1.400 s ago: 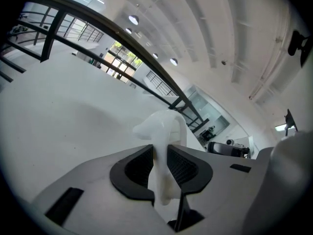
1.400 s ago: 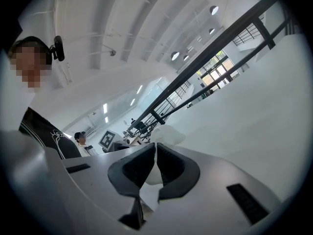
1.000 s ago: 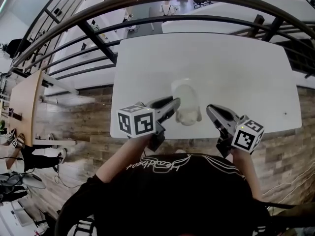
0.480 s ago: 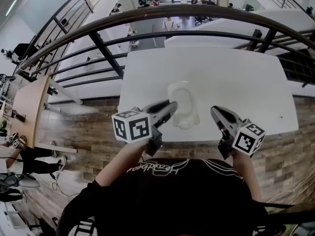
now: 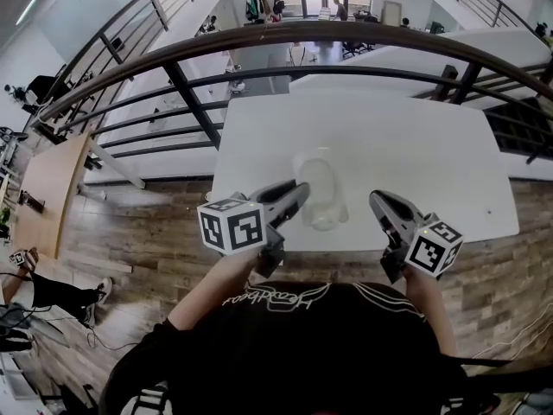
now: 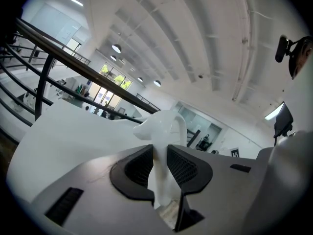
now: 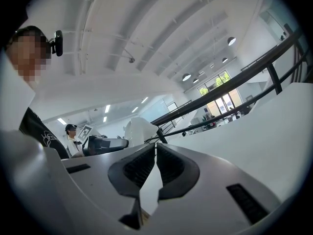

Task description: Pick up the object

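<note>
Left tongs (image 6: 160, 153) clamp white object (image 6: 164, 126), clear only in their view; right tongs (image 7: 155, 148) together.

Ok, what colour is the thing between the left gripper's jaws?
The object is plain glossy white, with no pattern. It shows best in the left gripper view.

Mezzanine level of a bright, open-plan office building: white table (image 5: 415, 137) on wood-plank floor (image 5: 138, 223) beside a black railing (image 5: 259, 37), above lower-floor desks (image 5: 43, 180), beneath a high white ceiling (image 6: 195, 33) with round lamps (image 6: 116, 48).
</note>
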